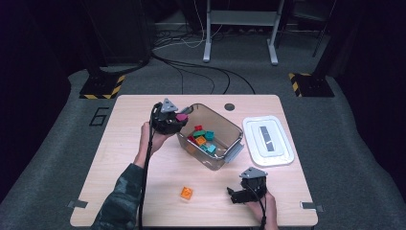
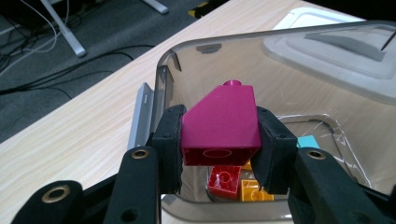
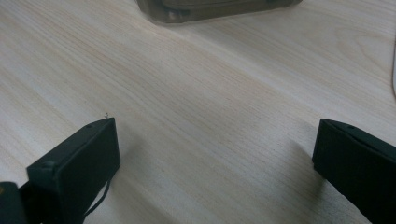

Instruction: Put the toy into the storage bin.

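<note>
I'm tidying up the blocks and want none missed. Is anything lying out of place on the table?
Yes. One orange block sits alone on the table, outside the clear bin that holds the other blocks. The left gripper holds a magenta block over the bin. The white lid lies flat beside the bin.

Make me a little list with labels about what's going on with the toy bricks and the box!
Left gripper: shut on a magenta sloped plastic brick, held over the bin's rim
Right gripper: jaws wide open, nothing between them, low over the table
Bin: clear grey plastic bin, open, on the pale wooden table
Inside bin: red, orange, green and teal bricks
Loose brick: orange plastic brick on the table, near the person's edge
Lid: white plastic lid, flat beside the bin
</note>
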`<state>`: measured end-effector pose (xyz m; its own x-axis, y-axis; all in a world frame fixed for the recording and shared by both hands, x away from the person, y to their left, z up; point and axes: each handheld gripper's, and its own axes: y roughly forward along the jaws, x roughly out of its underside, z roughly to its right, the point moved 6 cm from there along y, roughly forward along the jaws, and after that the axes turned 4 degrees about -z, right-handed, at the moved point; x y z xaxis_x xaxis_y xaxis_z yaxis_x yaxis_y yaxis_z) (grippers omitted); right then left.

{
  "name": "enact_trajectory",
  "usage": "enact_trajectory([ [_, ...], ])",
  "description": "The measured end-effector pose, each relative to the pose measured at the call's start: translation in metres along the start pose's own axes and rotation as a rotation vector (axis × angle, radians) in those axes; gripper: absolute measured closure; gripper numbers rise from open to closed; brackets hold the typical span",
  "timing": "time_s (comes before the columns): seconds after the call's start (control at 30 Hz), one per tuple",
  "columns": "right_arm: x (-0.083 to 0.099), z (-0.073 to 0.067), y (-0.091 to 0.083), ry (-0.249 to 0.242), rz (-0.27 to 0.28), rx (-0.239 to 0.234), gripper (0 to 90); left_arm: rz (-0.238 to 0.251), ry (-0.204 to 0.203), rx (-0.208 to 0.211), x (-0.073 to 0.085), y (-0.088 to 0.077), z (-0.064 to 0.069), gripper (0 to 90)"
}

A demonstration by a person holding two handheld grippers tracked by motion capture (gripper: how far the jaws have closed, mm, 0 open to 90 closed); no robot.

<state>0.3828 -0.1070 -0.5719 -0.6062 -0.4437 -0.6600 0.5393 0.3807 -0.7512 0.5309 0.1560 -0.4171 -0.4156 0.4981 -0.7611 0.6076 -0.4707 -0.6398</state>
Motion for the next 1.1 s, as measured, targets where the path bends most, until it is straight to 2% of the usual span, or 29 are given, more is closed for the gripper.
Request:
enact_trajectory([
  [0.47, 0.0, 0.0, 0.0, 0.0, 0.0, 0.0, 0.0, -0.08, 0.003, -0.001, 0.001, 0.025, -0.002, 58.2],
  [0.6, 0.0, 0.0, 0.0, 0.0, 0.0, -0.001, 0.0, -0.106, -0.01, 0.006, 0.005, 0.025, 0.0, 47.1],
  [0.63, 0.0, 0.0, 0.0, -0.001, 0.0, -0.001, 0.0, -0.11, -0.003, 0.005, 0.006, 0.024, 0.0, 43.5],
  [0.73, 0.0, 0.0, 0.0, 0.0, 0.0, -0.001, 0.0, -0.1, -0.005, -0.002, 0.009, 0.018, 0.002, 34.7],
  [0.83, 0.0, 0.0, 0.0, 0.0, 0.0, -0.001, 0.0, -0.078, -0.025, -0.002, 0.014, 0.01, 0.003, 26.6],
  [0.93, 0.0, 0.0, 0.0, 0.0, 0.0, 0.0, 0.0, -0.068, -0.019, -0.008, 0.019, 0.002, 0.004, 20.7],
  [1.1, 0.0, 0.0, 0.0, 0.0, 0.0, 0.0, 0.0, -0.054, -0.018, -0.006, 0.03, -0.01, 0.007, 16.1],
])
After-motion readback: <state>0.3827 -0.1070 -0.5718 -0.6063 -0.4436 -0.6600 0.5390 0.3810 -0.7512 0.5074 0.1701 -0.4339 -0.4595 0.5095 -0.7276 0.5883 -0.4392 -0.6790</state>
